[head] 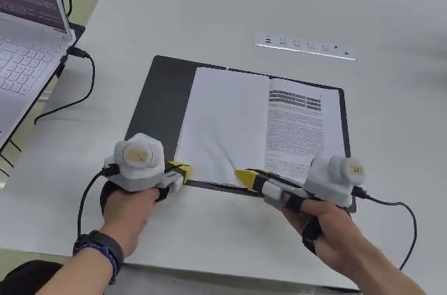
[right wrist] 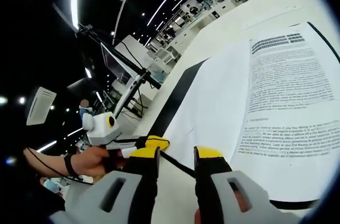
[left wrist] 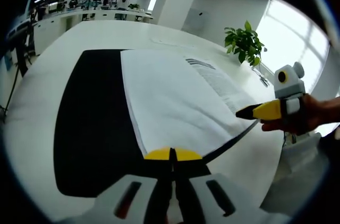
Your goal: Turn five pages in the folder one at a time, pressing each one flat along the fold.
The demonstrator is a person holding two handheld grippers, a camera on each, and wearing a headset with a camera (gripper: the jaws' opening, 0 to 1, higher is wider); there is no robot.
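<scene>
**A:** What do we label first?

**B:** The white table (head: 209, 1), which carries everything else. On it we mark the black folder (head: 159, 99), lying open and flat, with its cover showing to the left of the paper.

**A:** And beside the folder?

**B:** Well to its left we label an open laptop (head: 21, 50). Inside the folder we mark a blank page (head: 223, 120) on the left half and a printed page (head: 297, 127) on the right half.

**A:** The grippers?

**B:** Both sit at the folder's near edge. We see the left gripper (left wrist: 171, 154) with its yellow tips pressed together at the near left corner of the blank page. The right gripper (right wrist: 178, 157) has its jaws apart, close to the fold.

**A:** The smallest item?

**B:** A socket strip (head: 304, 47), set in the table beyond the folder's far edge.
</scene>
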